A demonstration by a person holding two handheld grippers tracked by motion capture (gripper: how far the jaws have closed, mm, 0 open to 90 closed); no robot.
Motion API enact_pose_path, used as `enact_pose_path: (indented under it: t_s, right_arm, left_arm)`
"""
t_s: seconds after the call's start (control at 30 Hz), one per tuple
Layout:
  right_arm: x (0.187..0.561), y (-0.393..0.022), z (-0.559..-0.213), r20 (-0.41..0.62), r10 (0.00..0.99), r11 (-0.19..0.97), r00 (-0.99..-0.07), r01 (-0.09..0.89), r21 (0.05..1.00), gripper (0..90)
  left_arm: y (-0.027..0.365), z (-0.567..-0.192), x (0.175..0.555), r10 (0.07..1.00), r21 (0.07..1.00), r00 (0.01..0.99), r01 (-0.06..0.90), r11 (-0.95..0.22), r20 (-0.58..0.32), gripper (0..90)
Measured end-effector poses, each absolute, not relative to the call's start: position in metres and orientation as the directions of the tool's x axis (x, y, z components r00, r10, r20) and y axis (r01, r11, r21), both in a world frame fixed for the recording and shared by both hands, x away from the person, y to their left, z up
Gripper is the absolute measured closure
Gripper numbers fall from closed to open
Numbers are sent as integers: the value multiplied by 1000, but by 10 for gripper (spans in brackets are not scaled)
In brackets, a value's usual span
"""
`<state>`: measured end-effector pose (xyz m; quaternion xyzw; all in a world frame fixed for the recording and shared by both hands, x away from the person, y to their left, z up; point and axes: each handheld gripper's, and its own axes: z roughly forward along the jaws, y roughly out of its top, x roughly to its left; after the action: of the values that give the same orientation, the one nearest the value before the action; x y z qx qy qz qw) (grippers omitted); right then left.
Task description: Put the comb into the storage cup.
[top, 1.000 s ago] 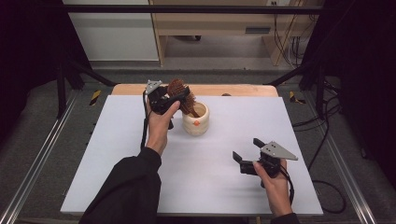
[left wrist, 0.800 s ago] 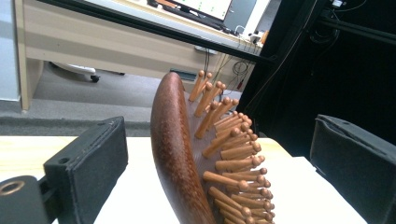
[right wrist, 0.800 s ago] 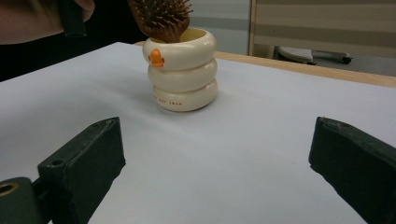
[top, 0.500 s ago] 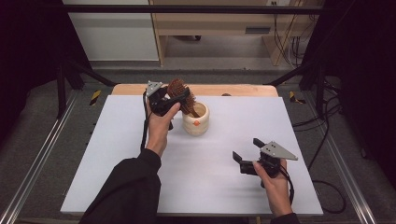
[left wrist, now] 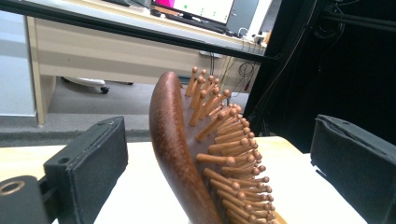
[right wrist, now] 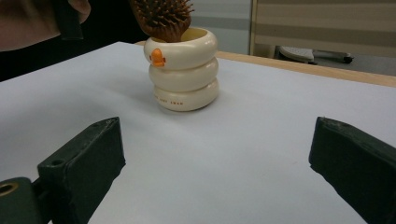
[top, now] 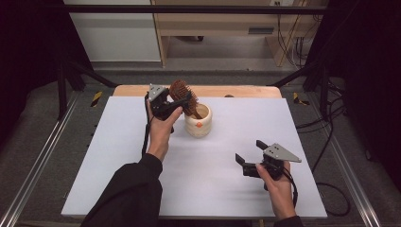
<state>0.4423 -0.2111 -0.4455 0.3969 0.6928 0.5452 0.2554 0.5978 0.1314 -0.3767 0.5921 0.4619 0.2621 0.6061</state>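
left gripper (top: pixel 182 103) jaws spread, straddling the hairbrush (left wrist: pixel 196 154) standing handle-down in the cup (top: pixel 198 121); right gripper (top: pixel 249 153) gaping, idle well apart

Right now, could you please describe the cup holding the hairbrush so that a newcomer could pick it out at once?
Look at the white table, toward its far edge near the wooden strip. Just right of the left gripper stands a cream cup shaped like three stacked rings, a wooden hairbrush standing in it. Its small orange mark below the rim sets it apart.
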Motion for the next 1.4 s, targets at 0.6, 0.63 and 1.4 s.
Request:
enact_pose_path:
  t_s: [0.6,0.63,1.4]
  right_arm:
    - [442,-211,-446,79,828,90,-555,272,958,37]
    - [442,-211,-446,80,828,90,-555,272,958,37]
    - [442,-208,-446,79,822,94,-564,272,958,36]
  left_arm:
    - [128,-380,584,881,975,440,203,92,-175,43]
    - [129,-380,583,881,975,440,204,92,-175,44]
    - [136,-390,561,884,978,451,208,33,-125,44]
